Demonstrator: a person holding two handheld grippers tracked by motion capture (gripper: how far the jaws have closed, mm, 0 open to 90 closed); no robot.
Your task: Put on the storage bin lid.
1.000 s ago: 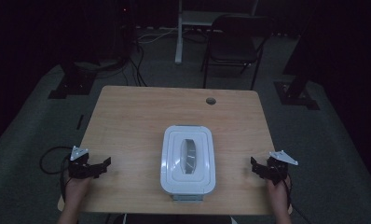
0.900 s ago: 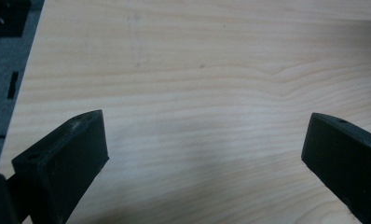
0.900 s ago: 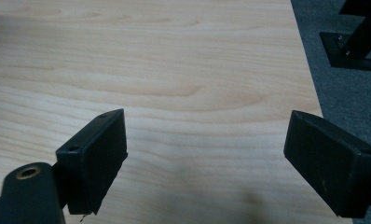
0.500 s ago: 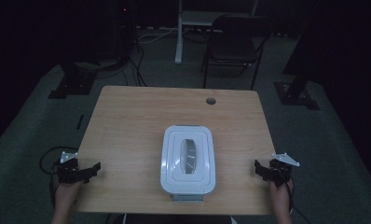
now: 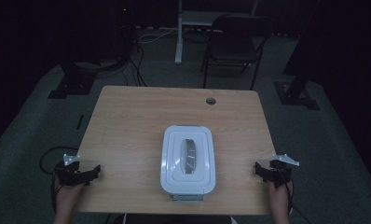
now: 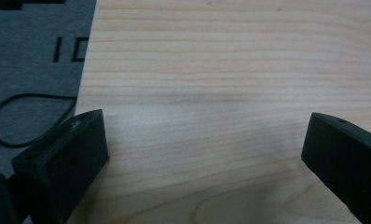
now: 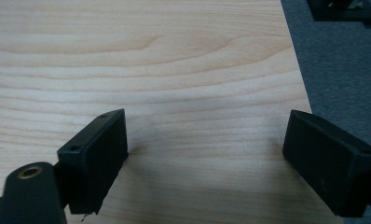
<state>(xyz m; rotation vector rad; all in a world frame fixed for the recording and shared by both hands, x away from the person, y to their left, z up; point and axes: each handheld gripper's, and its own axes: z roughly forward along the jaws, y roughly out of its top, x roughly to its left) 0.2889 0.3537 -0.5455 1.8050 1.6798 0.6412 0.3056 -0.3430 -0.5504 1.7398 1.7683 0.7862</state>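
Your box (image 5: 188, 158) sits on the bench (image 5: 127, 121) between your two grippers, lid on, with its long axis running away from you. From the left gripper (image 5: 81, 173) it lies off to the right; from the right gripper (image 5: 267, 171) it lies off to the left. Both sets of jaws stand wide apart and hold nothing, with bare wood beneath them in each gripper view. The right gripper looks somewhat nearer the box's side wall than the left, so judge the right as the shorter reach. The recessed handle (image 5: 189, 155) runs along the same long axis.
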